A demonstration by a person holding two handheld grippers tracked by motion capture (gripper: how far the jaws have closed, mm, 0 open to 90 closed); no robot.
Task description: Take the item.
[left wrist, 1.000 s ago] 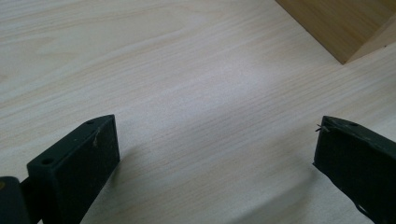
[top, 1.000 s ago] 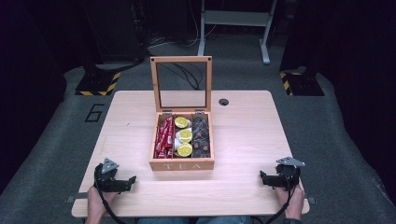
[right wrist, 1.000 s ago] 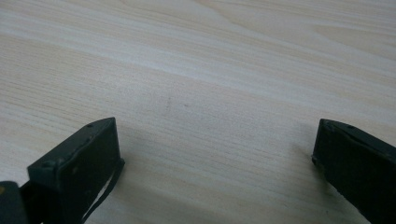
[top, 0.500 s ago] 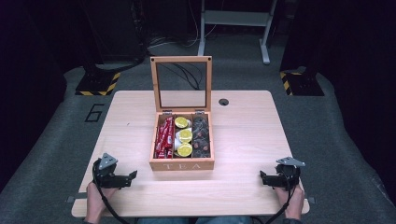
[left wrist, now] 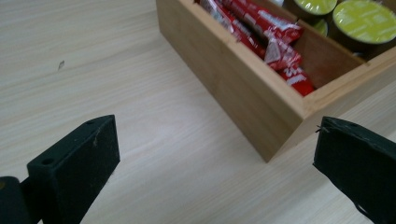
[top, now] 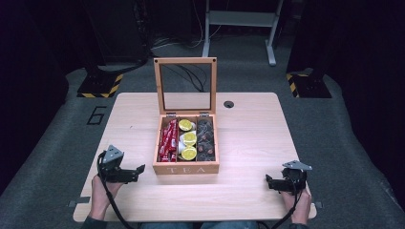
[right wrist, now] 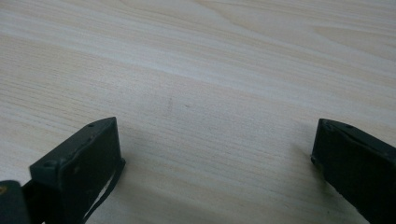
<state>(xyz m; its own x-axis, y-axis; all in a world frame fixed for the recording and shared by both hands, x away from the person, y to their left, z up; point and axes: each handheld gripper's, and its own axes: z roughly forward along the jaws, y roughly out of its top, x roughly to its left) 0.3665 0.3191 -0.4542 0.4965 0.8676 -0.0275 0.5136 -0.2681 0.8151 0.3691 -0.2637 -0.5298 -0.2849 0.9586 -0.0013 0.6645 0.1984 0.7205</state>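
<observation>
The left gripper [top: 139, 169] sits low over the table [top: 248, 143] with its jaws spread wide and nothing between them. Just ahead of its fingertips [left wrist: 74, 158], a little toward the right-hand one, stands the near corner of the wooden tea box [top: 186, 168], close but not touching. Inside that corner lie the red sachets [left wrist: 275, 44], stacked loosely along the left compartment; beyond them, farther from the fingers, are the lime-topped capsules [left wrist: 362, 18], and the high view shows a dark lot in the third compartment. The glass-paned lid [top: 185, 86] stands upright at the back. I'd judge the sachets light, soft and slippery in their foil, best pinched across the flat middle of one pack rather than at a crimped end. Well off to the right, the right gripper [top: 268, 182] hovers over bare wood, jaws equally wide apart, well clear of the box.
</observation>
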